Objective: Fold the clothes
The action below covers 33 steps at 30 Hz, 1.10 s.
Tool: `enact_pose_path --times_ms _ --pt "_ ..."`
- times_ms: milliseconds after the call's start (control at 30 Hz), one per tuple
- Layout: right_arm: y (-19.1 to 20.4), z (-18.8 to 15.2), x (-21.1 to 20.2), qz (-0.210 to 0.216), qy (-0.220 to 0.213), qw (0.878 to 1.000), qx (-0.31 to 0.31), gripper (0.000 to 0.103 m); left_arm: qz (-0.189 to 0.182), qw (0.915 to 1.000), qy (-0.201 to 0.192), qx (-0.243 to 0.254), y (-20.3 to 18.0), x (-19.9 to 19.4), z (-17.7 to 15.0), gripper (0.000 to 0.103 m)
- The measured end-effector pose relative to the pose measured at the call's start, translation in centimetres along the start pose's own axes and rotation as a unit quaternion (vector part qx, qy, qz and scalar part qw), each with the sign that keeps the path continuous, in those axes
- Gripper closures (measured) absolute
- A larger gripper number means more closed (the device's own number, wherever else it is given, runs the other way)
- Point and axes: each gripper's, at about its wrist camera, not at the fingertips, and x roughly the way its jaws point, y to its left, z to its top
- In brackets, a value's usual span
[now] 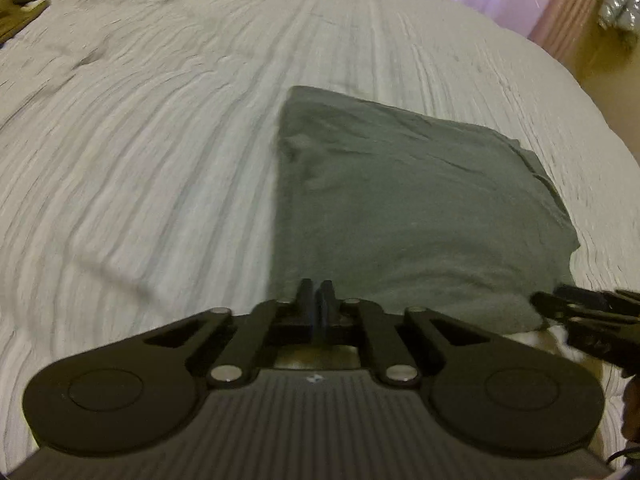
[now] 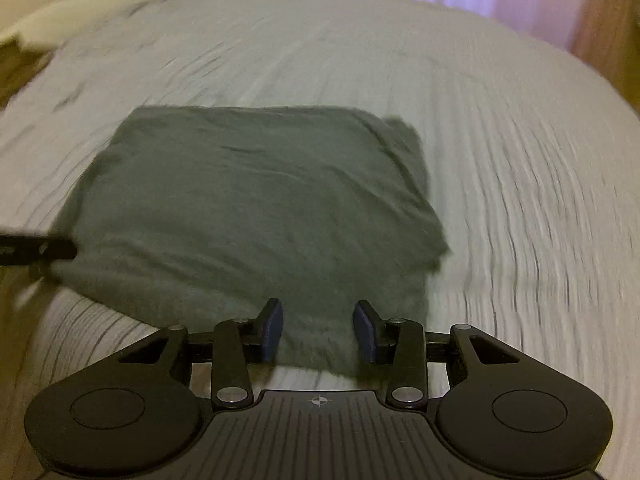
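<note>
1. Nearest the left wrist camera, the left gripper (image 1: 317, 286) is clenched, its 2 fingers pressed together over the near edge of the shirt (image 1: 400, 208). The frame is too blurred there to say for sure, but no cloth appears caught between them.
2. The right gripper (image 2: 318, 330) is released, its 2 blue-padded fingers (image 2: 274, 330) standing apart with the shirt's near edge showing between them, and nothing is pinched.
3. The shirt is a dark grey-green knit, already folded into a flat, roughly square packet. It lies on the bed (image 1: 140, 160) close to the near edge, with both grippers at its near side: the left by its left corner, the right further along the same edge.
4. Judging by that shape, the folding of this piece looks almost done. The step in hand seems to be either a last fold or picking the packet up to set it aside.
5. Either way, the next move probably calls for the left gripper to open first, then for both to close on the near edge through all layers, or the packet could fall open.
6. The fabric looks soft and limp, with shallow creases and a stray layer poking out at the far right corner. The bedcover is pale, ribbed and crinkled.
7. Farthest off are a brown garment (image 1: 18, 10) at the bed's far left and pink curtains (image 1: 568, 8).
</note>
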Motion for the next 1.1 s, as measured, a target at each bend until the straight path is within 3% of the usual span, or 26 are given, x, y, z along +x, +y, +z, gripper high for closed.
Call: enact_pose_path --times_ms 133,233,267,467,700,867,900,933,967,1100 --pt "0.6 -1.3 -1.7 -0.052 0.052 0.997 -0.034 0.064 0.020 0.9991 0.034 0.016 0.5 -2.1 -0.3 0.099" --pt "0.5 -1.5 -4.7 -0.057 0.081 0.995 0.014 0.064 0.037 0.9950 0.093 -0.007 0.8 -4.8 -0.2 0.092" --pt "0.5 -1.5 -6.2 -0.049 0.087 0.994 0.035 0.064 0.037 0.9946 0.096 -0.012 0.8 -6.1 -0.2 0.090" --pt "2.7 -1.1 -13.5 0.013 0.100 0.989 0.110 0.063 0.032 0.9949 0.095 0.007 -1.2 -14.9 0.4 0.074" --pt "3.9 1.0 -21.0 0.016 0.090 0.987 0.135 0.063 0.039 0.9946 0.078 0.056 -4.8 -22.0 1.6 0.060" --pt "3.6 2.6 -24.1 0.019 0.085 0.988 0.129 0.062 0.047 0.9967 0.043 0.050 -7.4 -25.6 2.3 0.052" --pt "3.5 2.5 -24.6 0.021 0.081 0.989 0.125 0.058 0.048 0.9971 0.038 0.046 -7.9 -26.2 2.3 0.052" --pt "3.3 2.4 -25.1 0.023 0.077 0.989 0.121 0.032 0.049 0.9973 0.032 0.043 -8.4 -26.8 2.3 0.051" --pt "3.0 2.0 -25.6 0.023 0.075 0.990 0.117 0.014 0.053 0.9974 0.028 0.040 -9.0 -27.3 2.2 0.051" --pt "1.4 -0.1 -27.6 0.020 0.069 0.992 0.104 0.014 0.064 0.9976 0.011 0.023 -11.4 -29.2 0.6 0.049"
